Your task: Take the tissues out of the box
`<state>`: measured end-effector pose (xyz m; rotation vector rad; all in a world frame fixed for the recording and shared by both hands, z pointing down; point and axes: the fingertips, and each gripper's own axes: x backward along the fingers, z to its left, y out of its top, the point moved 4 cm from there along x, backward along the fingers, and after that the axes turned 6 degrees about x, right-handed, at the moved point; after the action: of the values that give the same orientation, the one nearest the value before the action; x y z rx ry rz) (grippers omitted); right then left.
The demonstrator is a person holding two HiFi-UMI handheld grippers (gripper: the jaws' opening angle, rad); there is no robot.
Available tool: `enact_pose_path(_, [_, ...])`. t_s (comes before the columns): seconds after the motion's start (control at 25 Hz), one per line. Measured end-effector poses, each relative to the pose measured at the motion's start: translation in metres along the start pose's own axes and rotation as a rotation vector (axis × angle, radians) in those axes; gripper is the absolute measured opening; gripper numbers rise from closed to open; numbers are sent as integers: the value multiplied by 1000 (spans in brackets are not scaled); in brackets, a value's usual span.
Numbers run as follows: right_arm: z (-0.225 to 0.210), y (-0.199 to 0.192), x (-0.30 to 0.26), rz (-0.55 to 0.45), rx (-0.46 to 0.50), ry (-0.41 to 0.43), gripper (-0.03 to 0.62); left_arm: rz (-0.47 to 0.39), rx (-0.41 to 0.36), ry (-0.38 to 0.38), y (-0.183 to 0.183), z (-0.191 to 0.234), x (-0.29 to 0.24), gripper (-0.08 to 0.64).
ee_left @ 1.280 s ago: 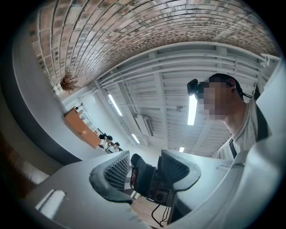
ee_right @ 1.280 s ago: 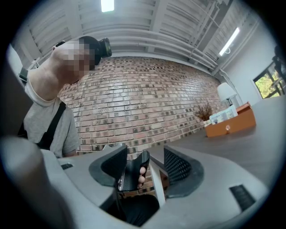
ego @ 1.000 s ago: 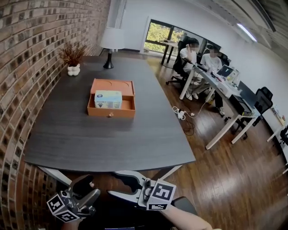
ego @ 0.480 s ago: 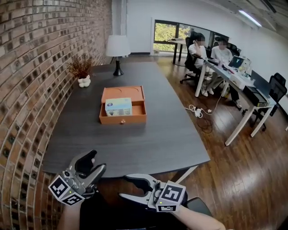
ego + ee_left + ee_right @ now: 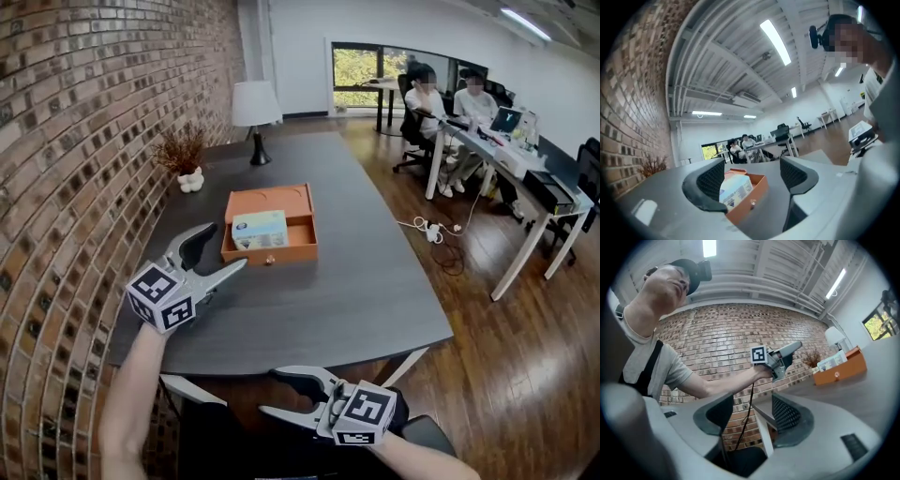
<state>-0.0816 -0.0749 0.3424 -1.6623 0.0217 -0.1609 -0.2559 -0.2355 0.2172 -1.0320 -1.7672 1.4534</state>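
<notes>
Left gripper [image 5: 225, 248]: raised over the near-left part of the table [image 5: 375, 300], jaws opening, nothing between them, pointing at the box.
Tissues [image 5: 260, 228]: one pack lying inside the orange box [image 5: 286, 253], toward its left side, mid-table.
Right gripper [image 5: 272, 392]: low, below the table's near edge, jaws wide apart, empty.

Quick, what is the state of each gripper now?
Left gripper: fingers opening, nothing between them.
Right gripper: open, holding nothing.
</notes>
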Motion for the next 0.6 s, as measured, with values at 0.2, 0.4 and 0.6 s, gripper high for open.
enact_pose_path(0.2, [0, 0, -1, -5, -3, 6, 255, 285, -179, -68, -23, 30, -62, 408])
enact_pose_path(0.4, [1, 1, -1, -10, -8, 9, 255, 499, -287, -149, -47, 47, -101, 408])
enact_pose_path(0.6, [-1, 2, 0, -17, -13, 6, 255, 624, -321, -198, -63, 57, -126, 407])
